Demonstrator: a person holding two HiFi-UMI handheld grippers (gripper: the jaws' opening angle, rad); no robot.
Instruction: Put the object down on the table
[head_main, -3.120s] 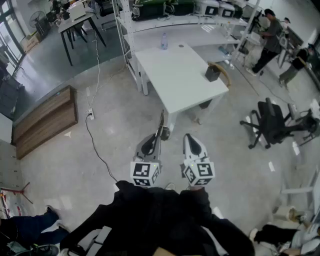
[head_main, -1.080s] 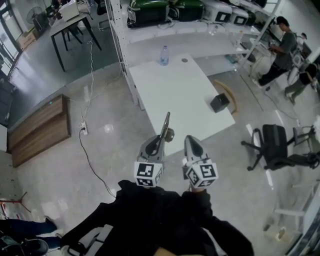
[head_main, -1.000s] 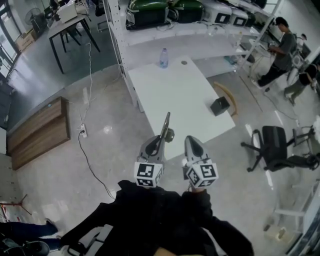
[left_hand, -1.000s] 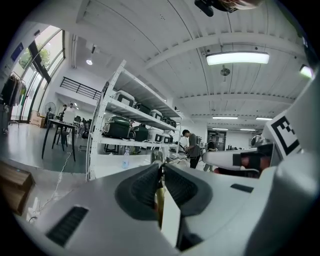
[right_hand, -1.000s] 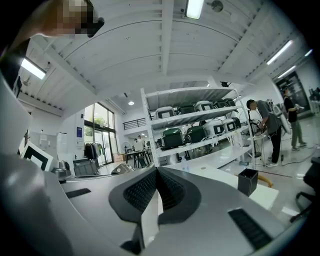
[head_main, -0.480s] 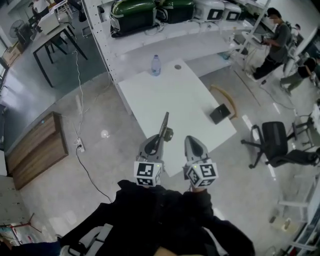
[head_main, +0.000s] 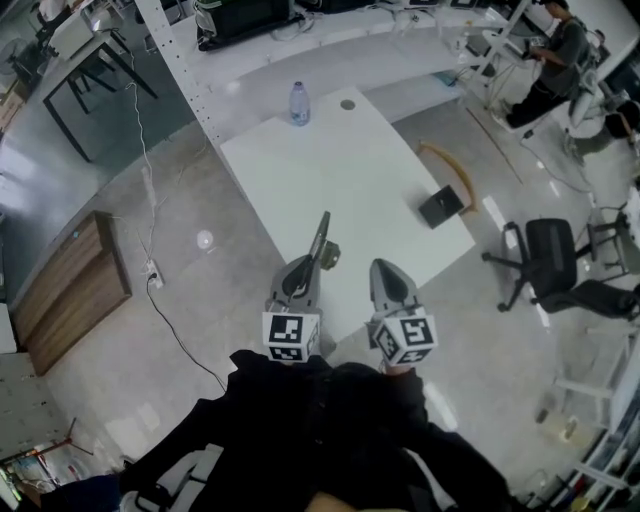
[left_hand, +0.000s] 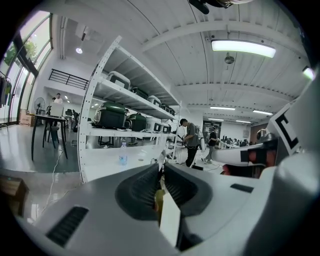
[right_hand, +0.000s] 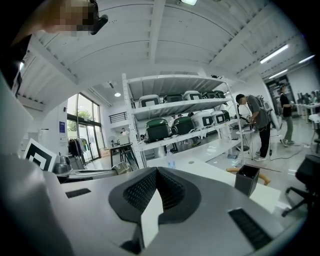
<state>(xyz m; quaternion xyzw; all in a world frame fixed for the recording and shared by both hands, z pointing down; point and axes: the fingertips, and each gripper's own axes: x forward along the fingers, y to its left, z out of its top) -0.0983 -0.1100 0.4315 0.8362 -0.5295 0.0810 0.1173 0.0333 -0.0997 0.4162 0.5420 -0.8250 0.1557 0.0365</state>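
Note:
A long thin metal utensil with a rounded end sticks up and forward out of my left gripper, which is shut on it. In the left gripper view the jaws pinch a narrow yellowish part of the utensil. The left gripper hangs over the near edge of the white table. My right gripper is beside it on the right, shut with nothing between the jaws. In the right gripper view the right gripper has its pads closed together, and the utensil shows at the left.
On the table stand a water bottle at the far end and a black box at the right edge. A curved wooden chair back is beside the box. A black office chair stands right, a wooden bench left, shelving behind.
The table has drawn closer and now lies under the gripper tips. Both grippers keep their places before the body, and the utensil stays in the left gripper.

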